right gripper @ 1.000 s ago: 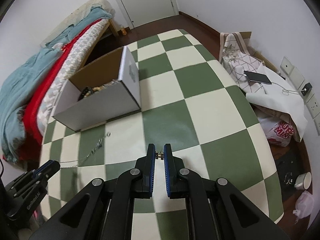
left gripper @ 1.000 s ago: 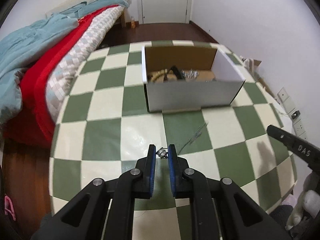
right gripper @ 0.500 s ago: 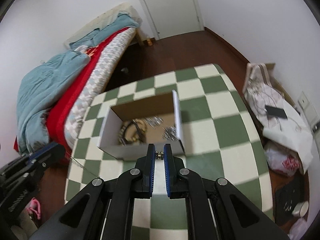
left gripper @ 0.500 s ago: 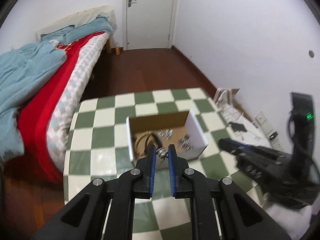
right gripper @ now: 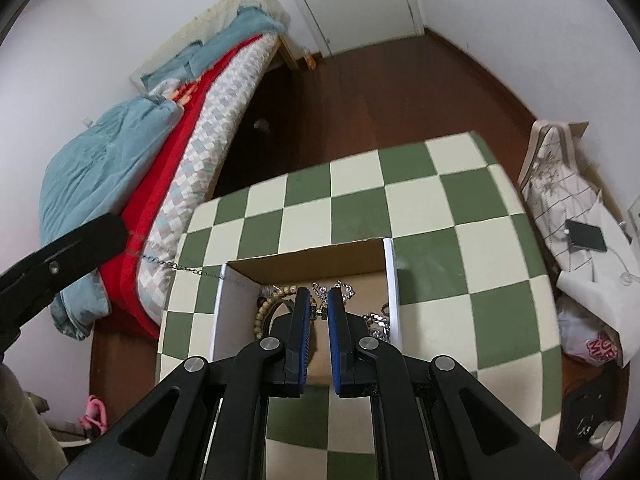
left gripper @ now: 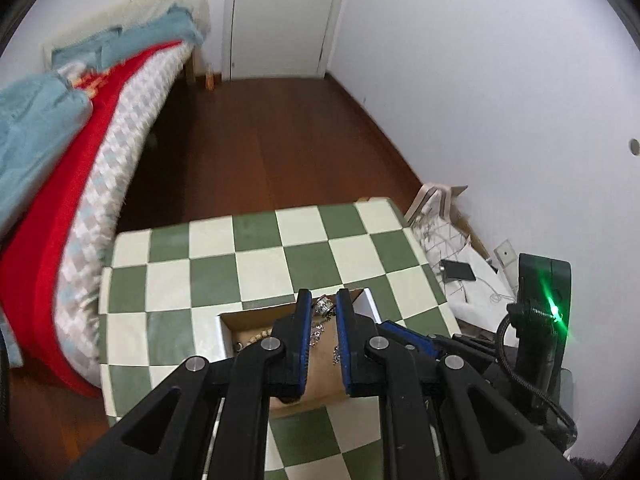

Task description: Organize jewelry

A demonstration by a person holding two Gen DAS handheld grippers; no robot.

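Left wrist view: the left tongs (left gripper: 324, 304) are closed on one end of a silver chain (left gripper: 324, 306), a small metal clasp pinched between the blue pads. They hang above an open cardboard box (left gripper: 370, 302) that sits on the green-and-cream checkered table (left gripper: 256, 256). Inside the box lie a string of wooden beads (left gripper: 256, 336) and other silver pieces (too blurred to tell apart). The right tongs (left gripper: 404, 330) show at the right edge, low beside the box. A bed (left gripper: 80, 152) with red and blue covers stands to the left.

Right wrist view: the right tongs (right gripper: 320, 312) are closed on the chain's other end, a small gold-coloured fitting (right gripper: 319, 313) between the pads, over the box (right gripper: 390, 280). The chain (right gripper: 176, 266) runs taut from the left tongs (right gripper: 100, 236), at the left edge, to the box's left wall, above the table (right gripper: 440, 208). Wooden beads (right gripper: 264, 304) and silver jewelry (right gripper: 376, 320) rest on the box floor.
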